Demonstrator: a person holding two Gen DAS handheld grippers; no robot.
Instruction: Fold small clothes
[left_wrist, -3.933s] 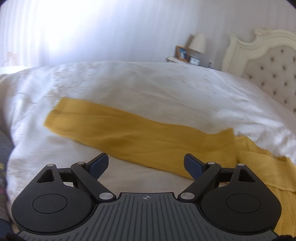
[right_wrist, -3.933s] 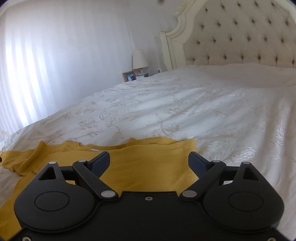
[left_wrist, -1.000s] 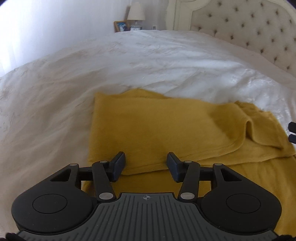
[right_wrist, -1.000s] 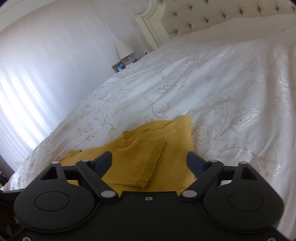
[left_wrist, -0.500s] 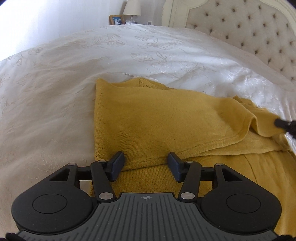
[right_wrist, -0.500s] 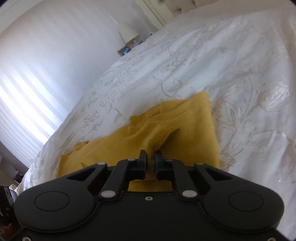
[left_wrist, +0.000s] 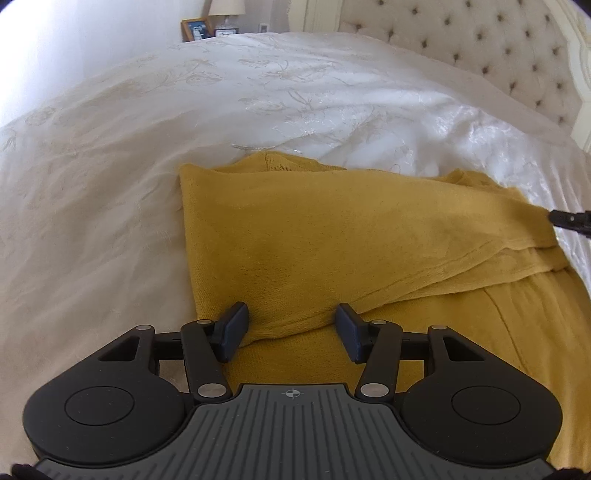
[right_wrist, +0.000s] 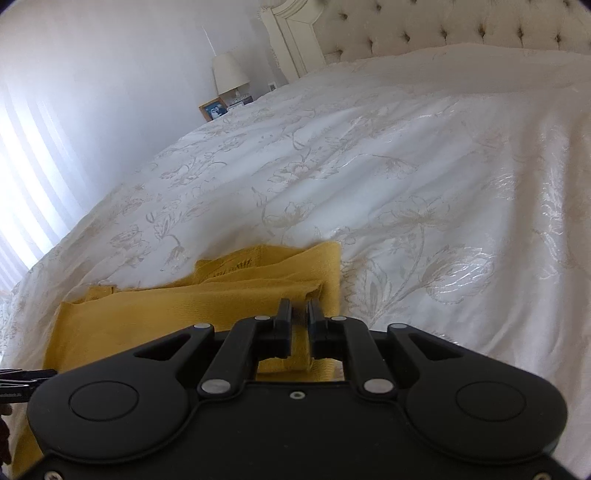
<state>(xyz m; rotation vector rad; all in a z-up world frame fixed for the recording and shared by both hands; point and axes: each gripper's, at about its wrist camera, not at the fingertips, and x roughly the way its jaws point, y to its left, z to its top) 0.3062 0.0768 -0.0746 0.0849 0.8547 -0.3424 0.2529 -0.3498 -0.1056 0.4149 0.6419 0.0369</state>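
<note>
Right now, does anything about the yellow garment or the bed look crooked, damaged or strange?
Nothing damaged. The yellow garment is only half folded: its top layer lies slanted, with its right end bunched where the right gripper pinches it.

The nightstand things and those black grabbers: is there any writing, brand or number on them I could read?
None legible.
Framed photo: a picture, no readable words.
Small sign beside the lamp: dark marks, too blurred.
Left gripper: only a crosshair symbol.
Right gripper: no markings.
</note>
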